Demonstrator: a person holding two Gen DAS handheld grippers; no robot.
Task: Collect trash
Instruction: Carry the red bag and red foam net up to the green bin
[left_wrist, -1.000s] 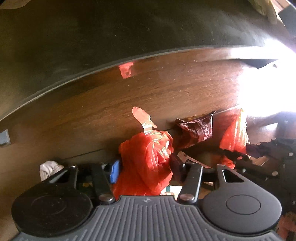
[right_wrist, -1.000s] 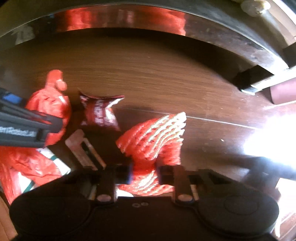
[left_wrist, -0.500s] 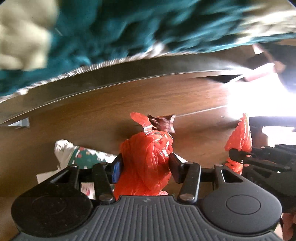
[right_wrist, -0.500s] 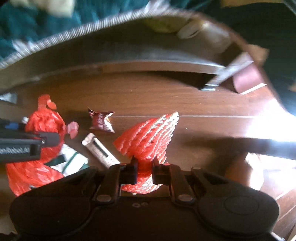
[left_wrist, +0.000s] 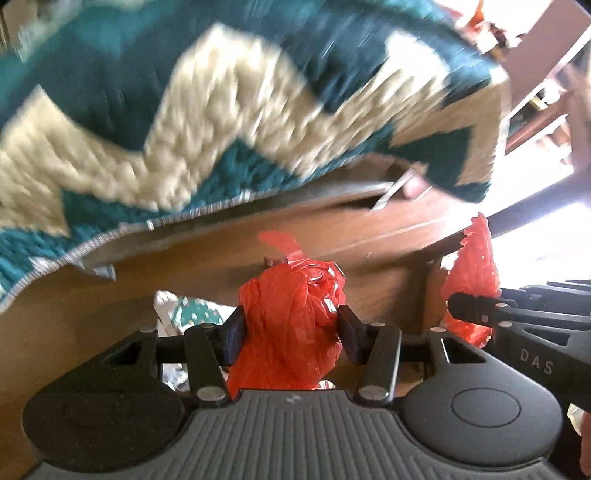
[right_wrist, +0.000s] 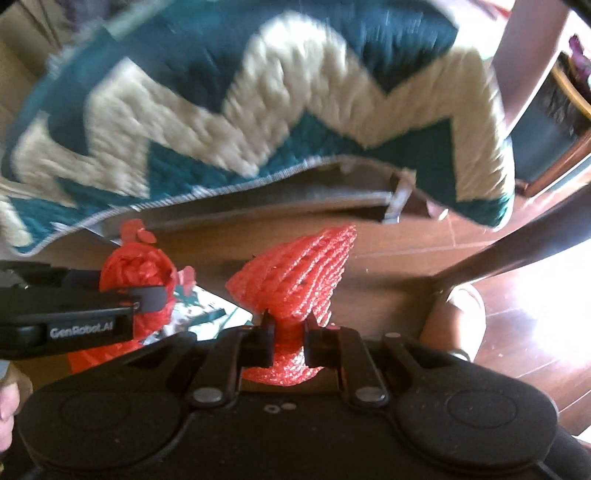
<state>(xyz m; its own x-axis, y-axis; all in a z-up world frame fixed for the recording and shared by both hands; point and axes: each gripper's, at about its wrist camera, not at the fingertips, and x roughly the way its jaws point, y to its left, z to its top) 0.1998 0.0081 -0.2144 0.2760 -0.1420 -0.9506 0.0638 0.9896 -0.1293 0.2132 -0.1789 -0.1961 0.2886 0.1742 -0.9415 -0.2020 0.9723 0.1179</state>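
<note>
1. Two pieces of trash are in hand, one per gripper. The left gripper is clamped on a crumpled red bag, with a pad pressing each side of the bundle.

2. The bag stands up out of the jaws, long axis running forward and away along the fingers, and a loose tab of plastic sticks out at its far end.

3. The right gripper is pinched nearly closed on the narrow waist of a red net. The net fans out ahead of the jaws and leans toward that gripper's right.

4. Seen from the left wrist, the net sits just to the right of the bag, near but apart. From the right wrist, the bag sits to the left, with the left gripper's finger lying across it.

5. More trash lies below and behind the left gripper's left finger: a white paper with green print. In the right wrist view the same paper shows between the two grippers, on the brown floor.

6. The left gripper is nearer the paper, which lies just under its left jaw, but both grippers are full, so I judge that each must unload before reaching for it.

7. Ahead and above both grippers hangs a teal and cream rug, blurred; whether its edge is lifted or draped over something I cannot tell.

8. No bin shows in either view, so which way the loads must travel is unknown.
</note>
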